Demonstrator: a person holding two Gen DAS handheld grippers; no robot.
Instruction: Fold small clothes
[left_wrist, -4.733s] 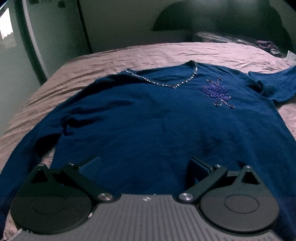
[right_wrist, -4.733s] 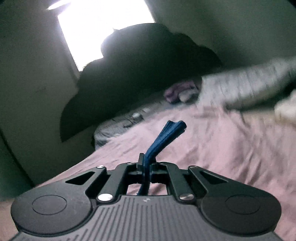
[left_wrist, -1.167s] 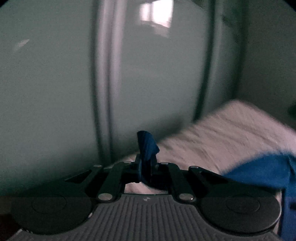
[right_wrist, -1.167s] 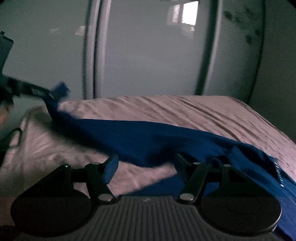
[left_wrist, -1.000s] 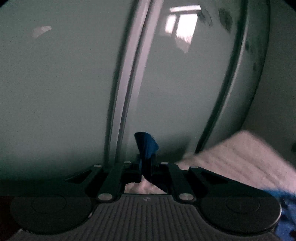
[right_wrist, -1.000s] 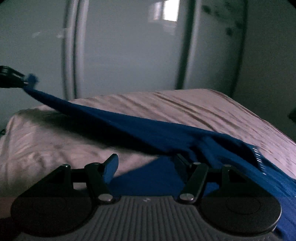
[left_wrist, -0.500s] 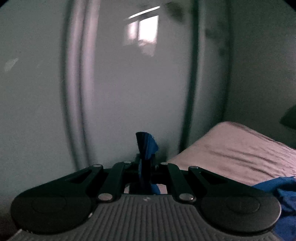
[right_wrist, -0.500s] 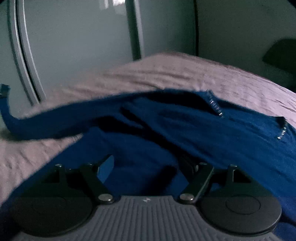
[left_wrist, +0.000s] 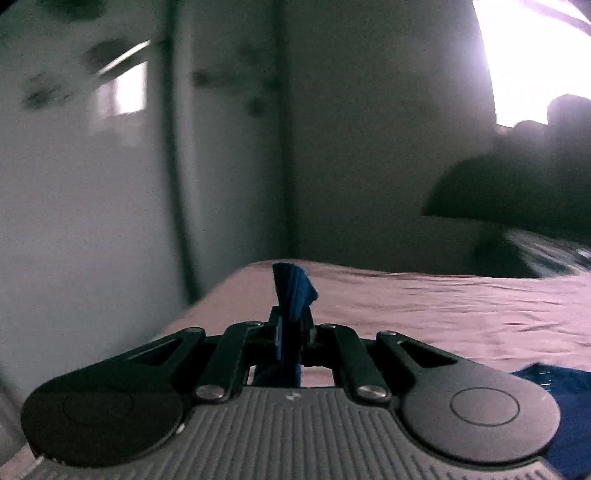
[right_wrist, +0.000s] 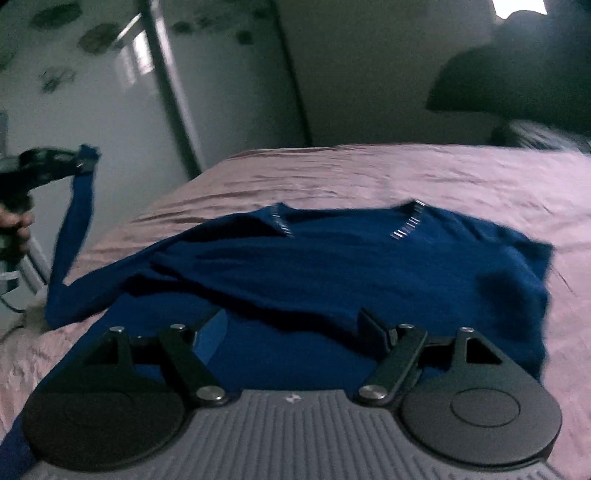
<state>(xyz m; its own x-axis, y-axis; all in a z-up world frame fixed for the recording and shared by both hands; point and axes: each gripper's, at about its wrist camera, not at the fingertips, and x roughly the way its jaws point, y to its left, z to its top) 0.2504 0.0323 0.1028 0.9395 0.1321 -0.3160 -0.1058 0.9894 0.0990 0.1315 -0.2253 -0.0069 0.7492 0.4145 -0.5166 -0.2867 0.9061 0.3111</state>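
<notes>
Left hand-held gripper (left_wrist: 291, 332) pinches sweater sleeve (left_wrist: 293, 288)

A pink bedsheet (right_wrist: 369, 173) spreads wrinkled across the middle of the frame. Upper left stands a pale glossy wardrobe door (right_wrist: 92, 110) with dark decals. At the upper right a dark rounded headboard (right_wrist: 517, 85) rises against the wall, a bright window (left_wrist: 535, 55) glaring above it.
</notes>
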